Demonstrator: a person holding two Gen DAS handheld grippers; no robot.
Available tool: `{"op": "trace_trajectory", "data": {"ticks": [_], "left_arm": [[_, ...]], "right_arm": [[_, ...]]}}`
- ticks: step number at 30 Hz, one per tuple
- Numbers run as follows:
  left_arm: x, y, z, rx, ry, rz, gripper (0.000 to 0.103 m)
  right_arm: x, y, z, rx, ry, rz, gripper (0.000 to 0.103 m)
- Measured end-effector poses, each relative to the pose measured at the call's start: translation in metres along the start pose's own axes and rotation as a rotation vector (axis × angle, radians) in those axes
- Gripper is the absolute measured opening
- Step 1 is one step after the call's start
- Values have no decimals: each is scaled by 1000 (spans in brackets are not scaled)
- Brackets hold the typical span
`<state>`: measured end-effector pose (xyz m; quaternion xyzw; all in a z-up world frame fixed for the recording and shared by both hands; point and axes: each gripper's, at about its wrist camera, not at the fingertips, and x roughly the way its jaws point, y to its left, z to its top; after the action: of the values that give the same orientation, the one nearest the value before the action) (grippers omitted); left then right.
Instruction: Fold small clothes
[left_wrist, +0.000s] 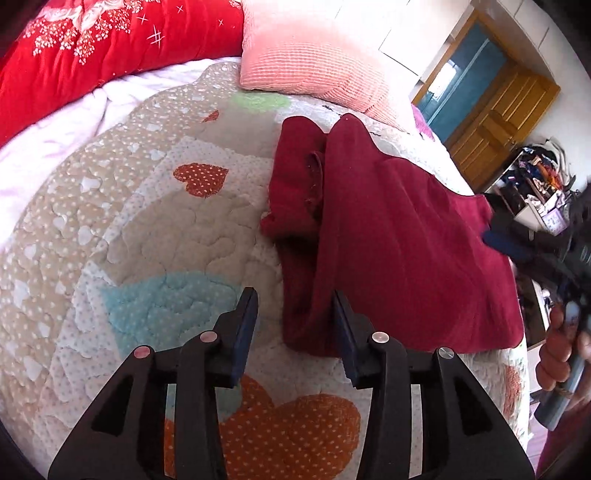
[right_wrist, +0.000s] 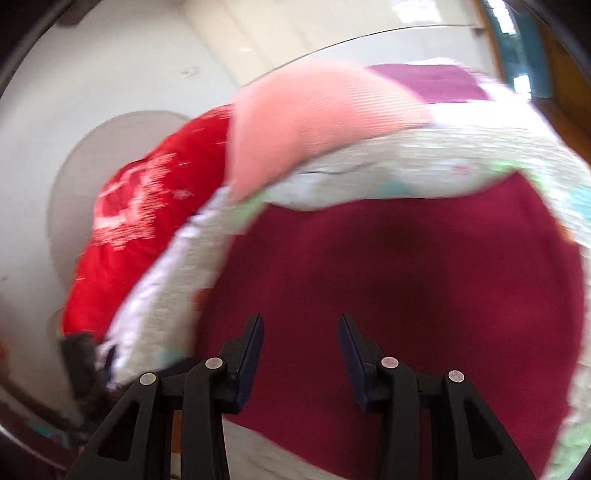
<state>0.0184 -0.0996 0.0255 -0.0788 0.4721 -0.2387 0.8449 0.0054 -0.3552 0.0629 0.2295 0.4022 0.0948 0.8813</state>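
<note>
In the left view, the left tongs (left_wrist: 295, 314) are closest. Their two black fingers (left_wrist: 243, 328) stand apart and hold nothing. The near edge of the dark red cloth (left_wrist: 406, 240) lies in the gap between the tips. I cannot tell if the tips touch it.

Under the tongs is the quilt (left_wrist: 147, 229) on the bed. It is tan and white with dots and has sewn hearts: an orange heart (left_wrist: 295, 424) nearest, a blue one (left_wrist: 162, 299) just past the left finger, and a red one (left_wrist: 201, 179) farther off.

The cloth lies on the quilt, on the right half of the bed. One big flat part reaches the right edge of the bed. A smaller bunched part (left_wrist: 295, 184) sits beside it on the left, partly under it.

At the far right a hand (left_wrist: 561, 350) grips a handle, and the right tongs (left_wrist: 513, 245) reach over the cloth's right corner, blurred.

Past the cloth is a pink pillow (left_wrist: 314, 55), and left of it a bright red blanket (left_wrist: 92, 48) with white flowers. Farther right is a wood door (left_wrist: 506, 114) and a full shelf (left_wrist: 535, 184).

The right view is blurry. The right tongs (right_wrist: 301, 350) are spread apart with nothing between them, over the cloth (right_wrist: 406, 277). Beyond lie the quilt (right_wrist: 424, 166), pillow (right_wrist: 314, 118) and blanket (right_wrist: 147, 221).

No words can be read anywhere.
</note>
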Motion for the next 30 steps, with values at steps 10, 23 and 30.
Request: {"op": "trace_trajectory", "data": {"ticks": [10, 23, 30], "left_arm": [[5, 8, 4, -15, 18, -44, 42], [9, 9, 7, -14, 22, -44, 43], [13, 11, 8, -14, 21, -44, 43]], "right_arm": [[119, 85, 22, -49, 147, 8, 38], [145, 94, 20, -161, 159, -98, 7], [123, 86, 32, -80, 96, -24, 23]]}}
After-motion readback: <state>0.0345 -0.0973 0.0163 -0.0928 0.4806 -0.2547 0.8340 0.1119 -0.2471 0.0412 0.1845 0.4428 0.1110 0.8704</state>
